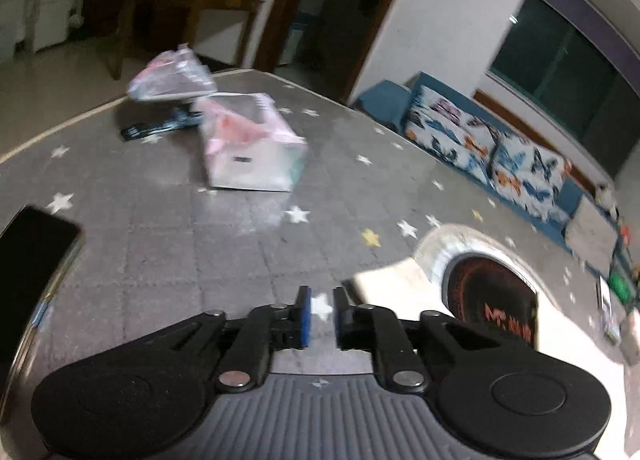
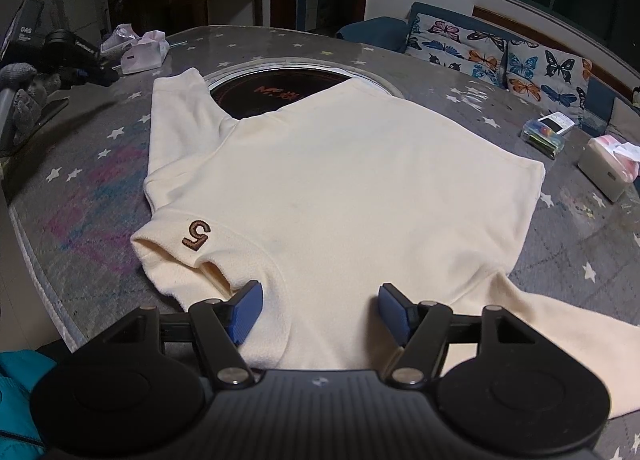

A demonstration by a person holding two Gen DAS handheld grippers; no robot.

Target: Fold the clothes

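Sweater (image 2: 340, 188) hem lies between released right hand-held gripper (image 2: 320, 310) fingers, untouched.

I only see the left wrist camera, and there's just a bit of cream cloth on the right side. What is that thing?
Observer: In the right wrist view it's a whole cream sweatshirt, lying spread on the starry table.
Operator: Does it have a picture on it?
Observer: Yes, a brown number 5 sits near its left edge in that view.
Operator: Is the other gripper holding it?
Observer: No. The right gripper is open, with one finger on each side of the sweatshirt's near edge.
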